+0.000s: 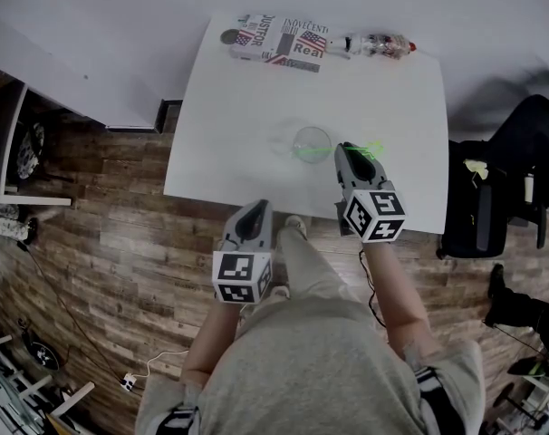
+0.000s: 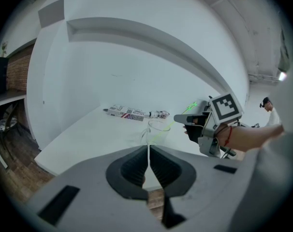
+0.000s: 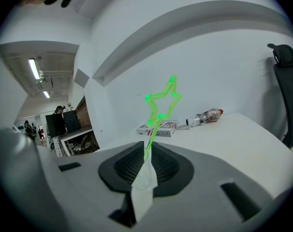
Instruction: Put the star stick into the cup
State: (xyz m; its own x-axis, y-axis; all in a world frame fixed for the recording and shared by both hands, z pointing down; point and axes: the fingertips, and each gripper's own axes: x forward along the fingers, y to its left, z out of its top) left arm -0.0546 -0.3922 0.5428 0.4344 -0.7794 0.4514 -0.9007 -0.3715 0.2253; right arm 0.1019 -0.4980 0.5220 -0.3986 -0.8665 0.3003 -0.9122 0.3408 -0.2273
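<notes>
A clear cup (image 1: 311, 141) stands near the front middle of the white table (image 1: 238, 107). The green star stick (image 1: 372, 149) slants from the cup's mouth up to my right gripper (image 1: 354, 149), just right of the cup. In the left gripper view the stick (image 2: 171, 124) runs down into the cup (image 2: 157, 131). In the right gripper view the star (image 3: 162, 100) rises above the right gripper (image 3: 147, 148). Its jaws stand slightly apart, with the thin stem between them. My left gripper (image 1: 255, 208) hangs off the table's front edge, shut (image 2: 148, 151) and empty.
A printed box (image 1: 279, 42) and a lying plastic bottle (image 1: 379, 43) sit along the table's far edge by the white wall. A black chair (image 1: 492, 207) stands to the table's right. Wooden floor lies in front and to the left.
</notes>
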